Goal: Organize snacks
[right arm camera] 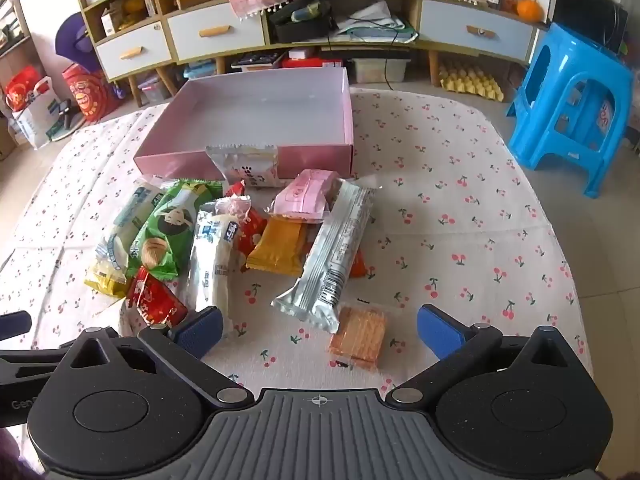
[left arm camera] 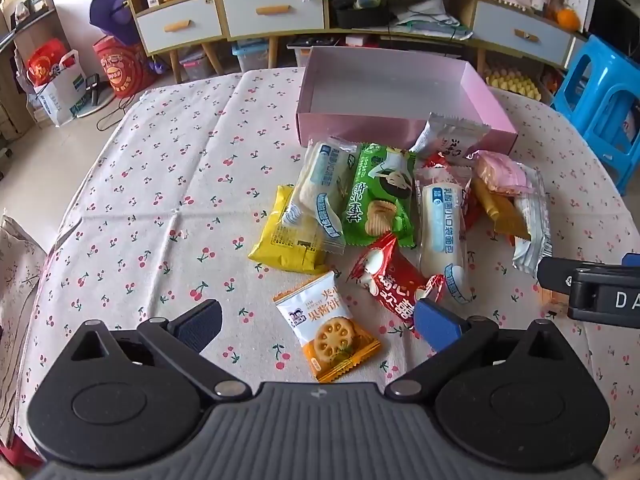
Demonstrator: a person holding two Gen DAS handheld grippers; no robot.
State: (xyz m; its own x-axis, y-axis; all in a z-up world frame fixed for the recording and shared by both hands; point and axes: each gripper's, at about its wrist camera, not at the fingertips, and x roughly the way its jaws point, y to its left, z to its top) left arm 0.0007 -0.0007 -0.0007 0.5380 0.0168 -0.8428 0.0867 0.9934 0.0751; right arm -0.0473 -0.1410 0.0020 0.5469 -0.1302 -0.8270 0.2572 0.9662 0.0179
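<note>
Several snack packets lie in a heap on the cherry-print tablecloth in front of an empty pink box (left arm camera: 404,126) (right arm camera: 248,156). My left gripper (left arm camera: 318,322) is open, low over the cloth, with an orange-and-white biscuit packet (left arm camera: 326,334) between its fingers. A red packet (left arm camera: 394,280) lies by its right finger. My right gripper (right arm camera: 318,330) is open, with a clear packet of square crackers (right arm camera: 360,338) between its fingers and a long silver packet (right arm camera: 332,260) just beyond. A green chip bag (left arm camera: 378,196) (right arm camera: 168,232) and white bread packets (left arm camera: 442,236) (right arm camera: 212,256) lie in the heap.
A blue plastic stool (right arm camera: 568,104) (left arm camera: 604,104) stands off the table's right side. A low cabinet with drawers (left arm camera: 272,8) (right arm camera: 216,32) runs along the back. Red bags (left arm camera: 120,68) sit on the floor at the left. The right gripper's body (left arm camera: 592,292) shows at the left view's right edge.
</note>
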